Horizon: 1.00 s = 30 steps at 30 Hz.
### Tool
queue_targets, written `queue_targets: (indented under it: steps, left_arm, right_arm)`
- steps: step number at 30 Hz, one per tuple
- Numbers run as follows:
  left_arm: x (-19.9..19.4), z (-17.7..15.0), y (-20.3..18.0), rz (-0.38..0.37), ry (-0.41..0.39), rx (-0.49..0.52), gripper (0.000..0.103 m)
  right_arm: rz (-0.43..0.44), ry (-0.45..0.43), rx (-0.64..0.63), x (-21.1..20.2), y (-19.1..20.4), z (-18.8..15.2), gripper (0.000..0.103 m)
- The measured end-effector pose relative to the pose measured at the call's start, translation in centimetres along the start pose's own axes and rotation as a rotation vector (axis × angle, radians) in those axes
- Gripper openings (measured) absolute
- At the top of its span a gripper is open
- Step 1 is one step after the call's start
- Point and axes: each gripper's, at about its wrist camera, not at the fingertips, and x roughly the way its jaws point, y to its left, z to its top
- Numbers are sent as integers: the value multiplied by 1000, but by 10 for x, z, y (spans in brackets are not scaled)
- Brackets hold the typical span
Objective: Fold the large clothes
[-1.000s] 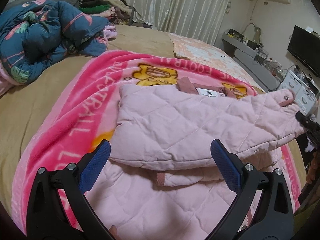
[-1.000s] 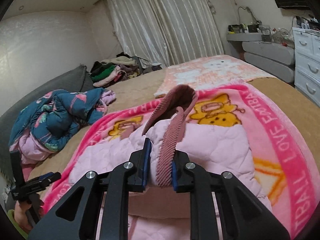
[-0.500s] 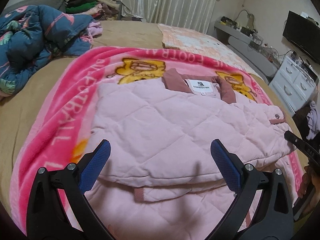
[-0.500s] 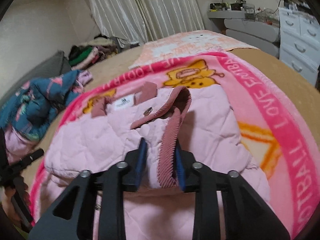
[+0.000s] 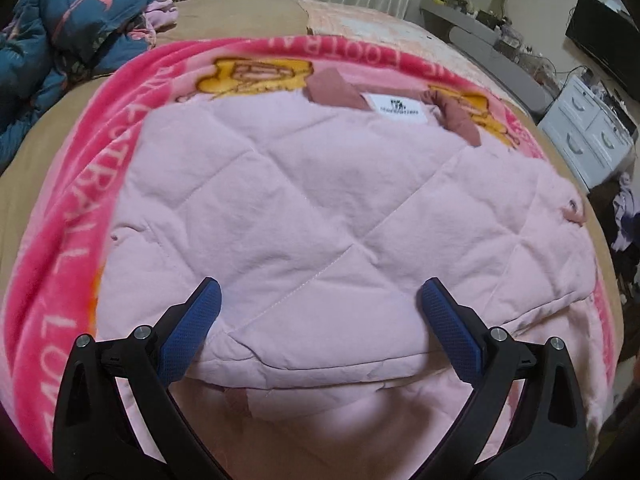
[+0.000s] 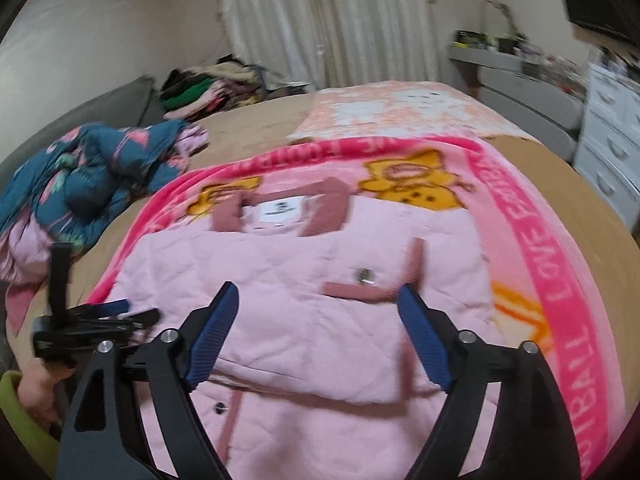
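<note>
A pale pink quilted jacket with a dusty-rose collar and white label lies on a bright pink cartoon blanket on the bed. One sleeve is folded across its body. My left gripper hangs open just above the folded sleeve, nothing between its blue pads. In the right wrist view the jacket lies flat, and the ribbed rose cuff rests on it. My right gripper stands over the jacket with its jaws opening wide, empty. The left gripper shows at the far left, held by a hand.
A crumpled dark blue floral duvet lies at the back left of the bed. A pile of clothes sits near the curtains. A peach patterned blanket lies beyond the pink one. White drawers stand at the right.
My right gripper let go of the rose cuff, which now lies on the jacket, and its jaws spread wide. My left gripper moved down and closer to the folded sleeve.
</note>
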Motion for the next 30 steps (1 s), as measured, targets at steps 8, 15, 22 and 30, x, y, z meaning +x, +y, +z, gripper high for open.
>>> queue_targets:
  steps: [8, 15, 22, 30]
  left_arm:
    - [8, -1, 8, -27, -3, -18, 95]
    - [10, -3, 7, -26, -16, -4, 95]
    - [8, -6, 1, 2, -22, 24, 94]
    - [-26, -13, -1, 25, -47, 43, 94]
  right_arm:
    - [3, 124, -121, 56, 45, 12, 85]
    - [-55, 306, -50, 129, 26, -13, 86]
    - [-92, 285, -98, 139, 31, -23, 92]
    - [-88, 257, -48, 123, 22, -31, 92]
